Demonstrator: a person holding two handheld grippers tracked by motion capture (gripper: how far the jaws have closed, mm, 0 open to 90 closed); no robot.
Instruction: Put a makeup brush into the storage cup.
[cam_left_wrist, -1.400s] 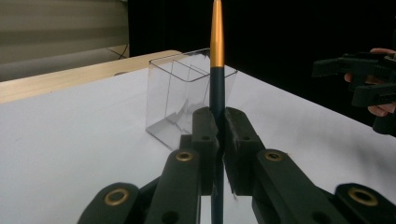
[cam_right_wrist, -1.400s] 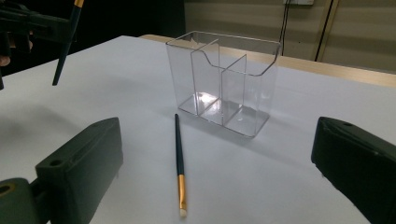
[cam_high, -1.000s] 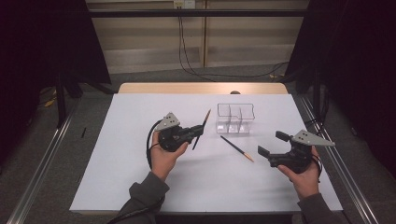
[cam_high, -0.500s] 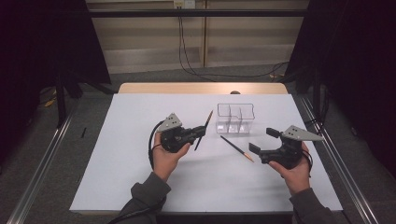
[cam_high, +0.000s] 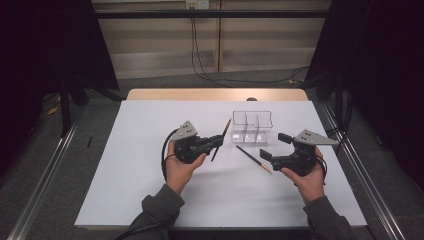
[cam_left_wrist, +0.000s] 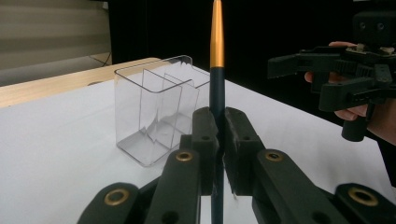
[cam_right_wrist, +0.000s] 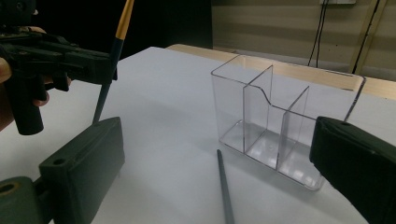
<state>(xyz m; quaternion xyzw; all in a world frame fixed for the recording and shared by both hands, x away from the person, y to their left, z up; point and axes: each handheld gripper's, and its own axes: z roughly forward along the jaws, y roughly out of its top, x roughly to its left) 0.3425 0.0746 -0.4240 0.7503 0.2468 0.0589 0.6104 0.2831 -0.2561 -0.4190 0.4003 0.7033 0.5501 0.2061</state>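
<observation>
My left gripper (cam_high: 219, 141) is shut on a dark pencil (cam_high: 227, 126) with a gold band, and holds it tilted just left of the clear divided organizer (cam_high: 252, 128). In the left gripper view the jaws (cam_left_wrist: 217, 119) pinch the pencil's (cam_left_wrist: 217, 42) shaft, which stands upright beside the organizer (cam_left_wrist: 154, 107). A second dark pencil (cam_high: 254, 159) lies flat on the white sheet in front of the organizer. My right gripper (cam_high: 274, 146) hovers open just right of it. In the right gripper view this pencil (cam_right_wrist: 225, 189) lies between the wide-apart jaws, untouched, with the organizer (cam_right_wrist: 280, 116) behind it.
A white sheet (cam_high: 125, 175) covers the table, with a wooden strip (cam_high: 200, 94) at the far edge. Metal rails (cam_high: 45, 180) run along both sides. Cables (cam_high: 200, 55) hang behind the table. The other hand's gripper (cam_right_wrist: 51, 53) shows at the left of the right gripper view.
My right gripper has moved left, closer to the pencil lying on the sheet. The left gripper and its pencil have stayed put.
</observation>
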